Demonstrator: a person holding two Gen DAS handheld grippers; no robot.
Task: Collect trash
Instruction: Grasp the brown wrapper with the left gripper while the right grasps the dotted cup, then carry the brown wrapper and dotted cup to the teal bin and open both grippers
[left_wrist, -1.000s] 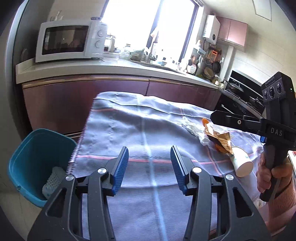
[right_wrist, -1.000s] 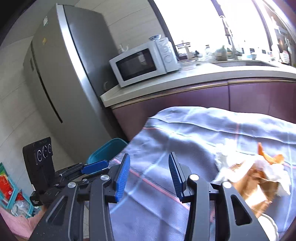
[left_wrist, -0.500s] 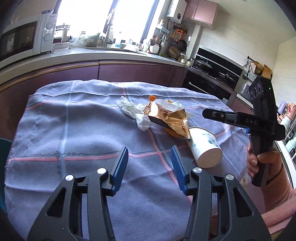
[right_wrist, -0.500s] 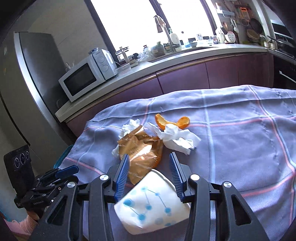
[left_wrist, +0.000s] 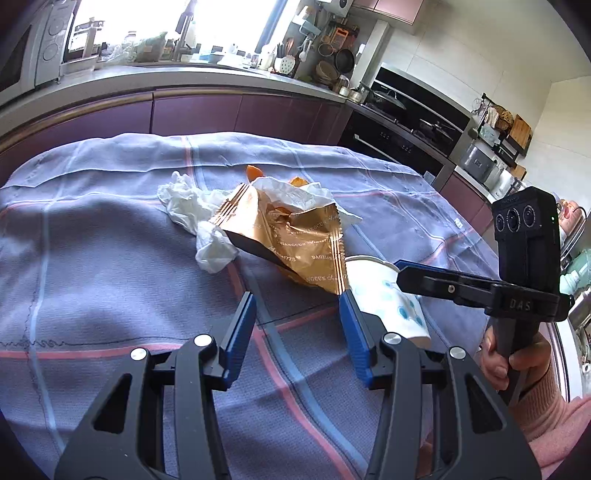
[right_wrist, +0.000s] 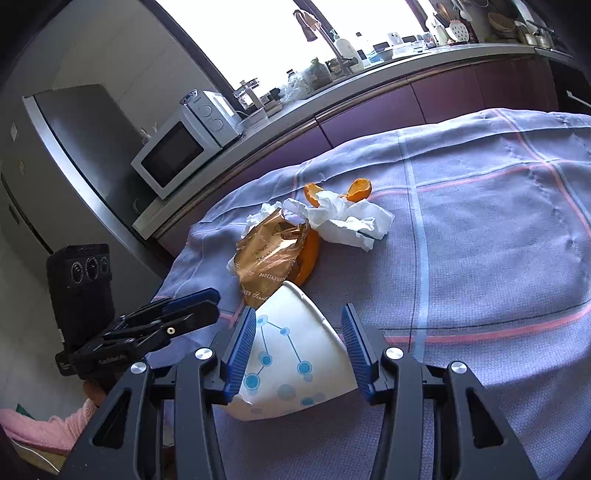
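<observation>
Right wrist view shows the right gripper (right_wrist: 297, 345) spread wide around the tipped paper cup (right_wrist: 286, 354), not yet pinching; closing seems next. Left gripper (left_wrist: 297, 334) hovers wide, empty.

"DAS" on right tongs (left_wrist: 402, 275) body; "DAOXIANGCUN", "1773" on gold wrapper (left_wrist: 295, 243).

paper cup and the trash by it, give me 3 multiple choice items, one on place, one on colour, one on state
1. The paper cup lies:
A. between the right hand-held gripper's fingers
B. on the microwave
C. under the tissue

2. The snack wrapper is:
A. green
B. gold
C. black

3. The left hand-held gripper is:
A. shut on the wrapper
B. shut on peel
C. open, holding nothing

Answers: 1 A, blue pads flank the cup; 2 B, shiny gold foil; 3 C, only tablecloth shows between its fingers.
</observation>
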